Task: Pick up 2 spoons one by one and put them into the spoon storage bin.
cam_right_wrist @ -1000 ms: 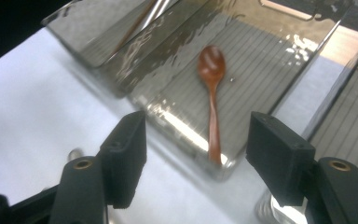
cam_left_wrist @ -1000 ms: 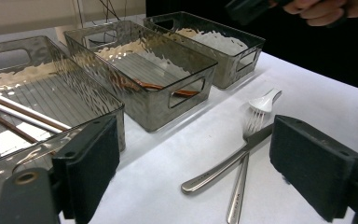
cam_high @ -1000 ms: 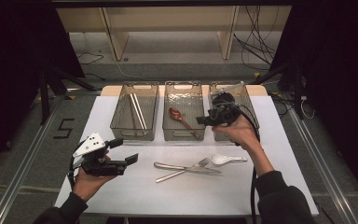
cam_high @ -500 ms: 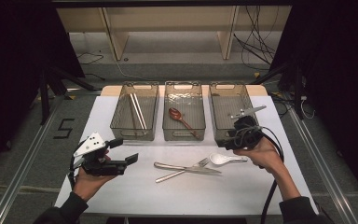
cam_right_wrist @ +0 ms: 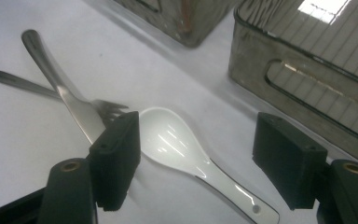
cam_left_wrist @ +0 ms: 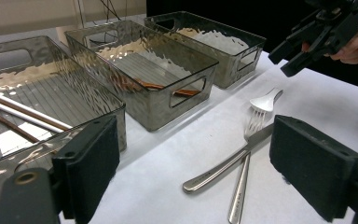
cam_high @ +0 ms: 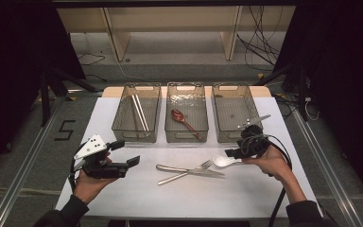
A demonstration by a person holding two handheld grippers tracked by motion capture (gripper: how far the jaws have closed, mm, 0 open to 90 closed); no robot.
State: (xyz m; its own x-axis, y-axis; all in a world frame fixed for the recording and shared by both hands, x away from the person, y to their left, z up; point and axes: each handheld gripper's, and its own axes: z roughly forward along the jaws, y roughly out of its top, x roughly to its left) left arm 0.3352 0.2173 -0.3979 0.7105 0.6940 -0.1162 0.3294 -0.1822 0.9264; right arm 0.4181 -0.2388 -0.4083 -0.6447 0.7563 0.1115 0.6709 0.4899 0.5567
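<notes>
White spoon: a glossy white ceramic soup spoon point(cam_right_wrist: 186, 154) lies flat on the tabletop, bowl toward the metal cutlery, handle toward the person's right edge; in the high view it sits just in front of the right-hand bin.
Right gripper: the right gripper point(cam_right_wrist: 196, 156) hangs over the spoon with its jaws wide apart, one on each side of it; they have just been opening, and the pads do not press on the spoon.
Left gripper: the left gripper point(cam_high: 134, 162) is held low over the near left part of the tabletop, well apart from the spoon, jaws open with nothing between them.
Metal cutlery: a silver steel fork point(cam_high: 185, 172) and a silver steel table knife point(cam_high: 189, 170) lie crossed just beside the spoon's bowl; whether the tines touch it I cannot tell.
Bins: three clear smoky plastic bins stand in a row behind; the left bin point(cam_high: 123, 124) holds pale and dark chopsticks point(cam_high: 139, 113), the middle bin point(cam_high: 186, 135) a reddish-brown wooden spoon point(cam_high: 182, 118), and the right bin point(cam_high: 222, 124) stands nearest the right gripper.
Writing: a black "5" point(cam_high: 65, 129) is marked on the floor left of the table.
Surface: a white tabletop point(cam_high: 137, 198).
Room: dark surroundings, grey floor, pale wooden shelving behind, loose black cables at the far right.
</notes>
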